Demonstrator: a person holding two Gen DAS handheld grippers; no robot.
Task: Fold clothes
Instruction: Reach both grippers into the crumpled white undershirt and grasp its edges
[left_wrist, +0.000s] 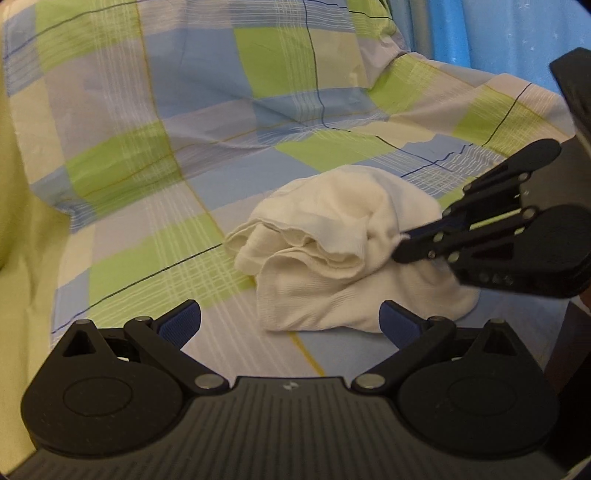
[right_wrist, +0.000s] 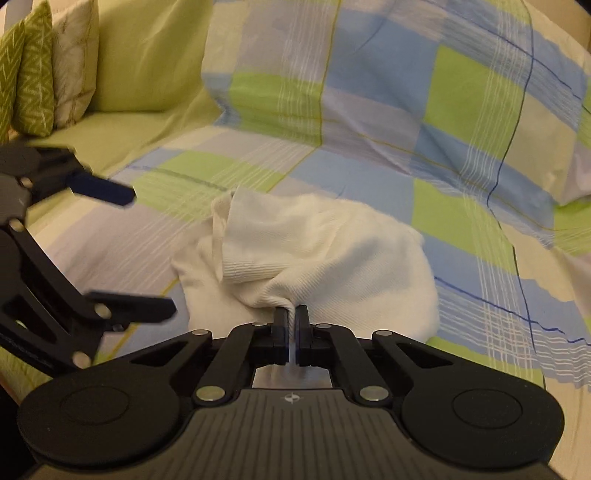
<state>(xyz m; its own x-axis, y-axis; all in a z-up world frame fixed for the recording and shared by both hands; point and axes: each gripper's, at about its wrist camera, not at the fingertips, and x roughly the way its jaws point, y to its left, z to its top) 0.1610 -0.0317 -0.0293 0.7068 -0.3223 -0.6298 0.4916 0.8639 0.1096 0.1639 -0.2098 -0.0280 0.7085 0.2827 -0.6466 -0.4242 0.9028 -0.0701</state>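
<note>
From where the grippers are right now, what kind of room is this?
Probably a bedroom or living room at home: a checked bedsheet covers a soft surface, green cushions lean at the back, and a white garment lies on the sheet.

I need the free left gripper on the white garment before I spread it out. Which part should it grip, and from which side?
Probably the layered hem edges on the white garment, the end facing away from the right gripper, which is shut on the opposite edge. The folds there stand up off the checked sheet, giving an edge to pinch. Bring the open left gripper in low, along the sheet.
</note>
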